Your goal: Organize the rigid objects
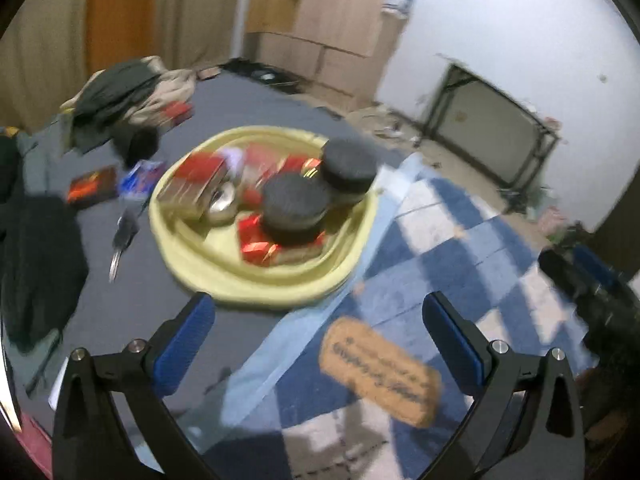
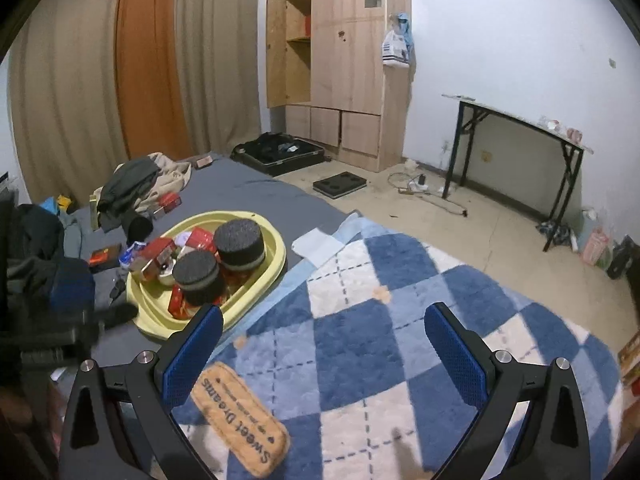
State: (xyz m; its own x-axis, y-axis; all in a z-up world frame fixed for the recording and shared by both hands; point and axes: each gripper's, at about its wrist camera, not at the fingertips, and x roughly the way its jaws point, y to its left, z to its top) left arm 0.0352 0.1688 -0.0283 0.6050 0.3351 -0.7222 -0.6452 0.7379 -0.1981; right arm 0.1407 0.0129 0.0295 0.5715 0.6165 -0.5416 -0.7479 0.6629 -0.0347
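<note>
Inspector: On the grey bedsheet (image 2: pixel 256 188), what sits?
Aide: One shallow oval yellow plastic basin (image 2: pixel 276 254), holding glossy red boxes (image 1: pixel 200 172) and two squat round jars (image 2: pixel 240 246) with coarse black lids.
Inspector: Claws?
Aide: Left gripper (image 1: pixel 320 344) and right gripper (image 2: pixel 324 348) both spread wide, empty, ribbed blue pads over the fluffy blue-and-white checked blanket (image 2: pixel 380 320), near the basin.

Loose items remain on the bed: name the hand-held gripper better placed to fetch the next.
Probably left. The left hand-held gripper faces the yellow basin and loose black-red box; the right hand-held gripper hangs open over the checked blanket.
</note>
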